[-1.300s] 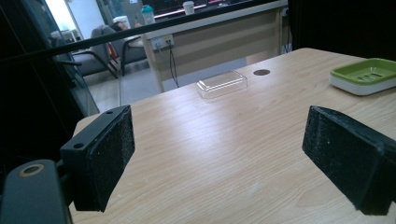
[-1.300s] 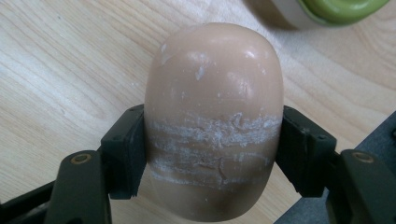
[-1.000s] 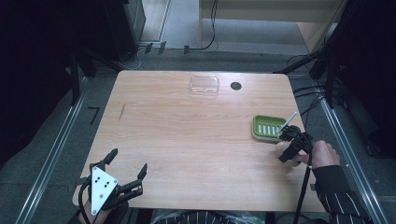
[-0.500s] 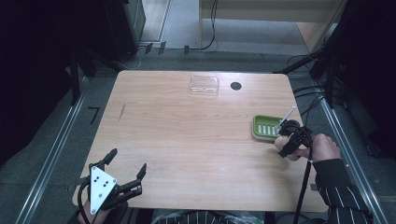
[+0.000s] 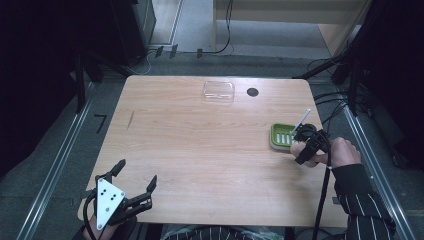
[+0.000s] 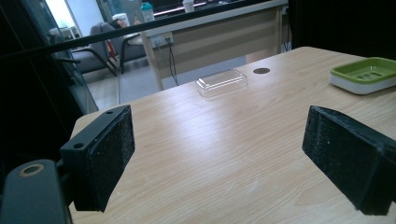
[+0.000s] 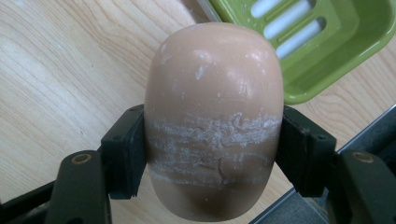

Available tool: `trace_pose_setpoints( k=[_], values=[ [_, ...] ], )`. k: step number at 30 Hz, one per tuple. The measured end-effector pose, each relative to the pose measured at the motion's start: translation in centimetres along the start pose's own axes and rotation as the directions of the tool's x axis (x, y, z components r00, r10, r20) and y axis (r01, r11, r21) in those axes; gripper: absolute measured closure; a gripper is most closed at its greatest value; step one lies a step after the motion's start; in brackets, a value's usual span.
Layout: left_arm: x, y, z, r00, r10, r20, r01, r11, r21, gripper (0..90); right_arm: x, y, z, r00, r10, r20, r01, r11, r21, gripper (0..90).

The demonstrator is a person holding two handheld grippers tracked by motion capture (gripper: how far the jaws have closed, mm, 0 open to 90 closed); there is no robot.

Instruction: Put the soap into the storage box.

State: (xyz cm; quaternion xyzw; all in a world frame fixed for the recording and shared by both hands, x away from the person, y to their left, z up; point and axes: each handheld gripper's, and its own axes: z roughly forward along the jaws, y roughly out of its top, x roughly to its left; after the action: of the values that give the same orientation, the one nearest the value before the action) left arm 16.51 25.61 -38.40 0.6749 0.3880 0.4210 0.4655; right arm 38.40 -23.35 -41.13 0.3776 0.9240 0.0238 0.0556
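Observation:
A peach-coloured oval bar of soap (image 7: 212,116), scuffed with white streaks, sits between the black pads of my right gripper (image 7: 212,154), which is shut on its sides. In the high view that right gripper (image 5: 302,145) hovers at the near right edge of the green slotted soap dish (image 5: 280,135), with the soap (image 5: 298,149) just beside the dish. The dish (image 7: 327,70) lies just beyond the soap in the right gripper view. My left gripper (image 5: 136,173) rests at the table's near left corner, its pads (image 6: 105,158) wide apart over bare wood.
A clear plastic lid or box (image 5: 219,91) lies at the far middle of the wooden table (image 5: 200,145), beside a dark round hole (image 5: 252,92). Cables run along the table's right edge. The table edge is close to the right of the dish.
My right gripper has risen a little with the soap and shifted toward the green dish. The left gripper has stayed where it was.

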Motion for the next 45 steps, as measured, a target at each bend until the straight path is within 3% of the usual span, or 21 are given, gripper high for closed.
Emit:
trace_pose_setpoints(
  k=[2,21,45],
  values=[
    [0.0,0.0,0.0,1.0000,0.000,0.000,0.000,1.0000,-0.001,9.6,0.0,0.4,-0.2,0.9998,-0.021,0.002,0.021,1.000,-0.005,33.7],
    [0.0,0.0,0.0,1.0000,0.001,0.002,-0.001,1.0000,0.000,9.6,-1.0,1.7,-0.7,0.9979,-0.061,0.022,0.062,0.998,-0.034,33.7],
    [0.0,-0.1,-0.2,1.0000,0.001,-0.008,-0.001,1.0000,0.001,9.6,-2.4,3.4,-0.6,0.9879,-0.149,0.041,0.151,0.988,-0.039,33.7]
  ],
)
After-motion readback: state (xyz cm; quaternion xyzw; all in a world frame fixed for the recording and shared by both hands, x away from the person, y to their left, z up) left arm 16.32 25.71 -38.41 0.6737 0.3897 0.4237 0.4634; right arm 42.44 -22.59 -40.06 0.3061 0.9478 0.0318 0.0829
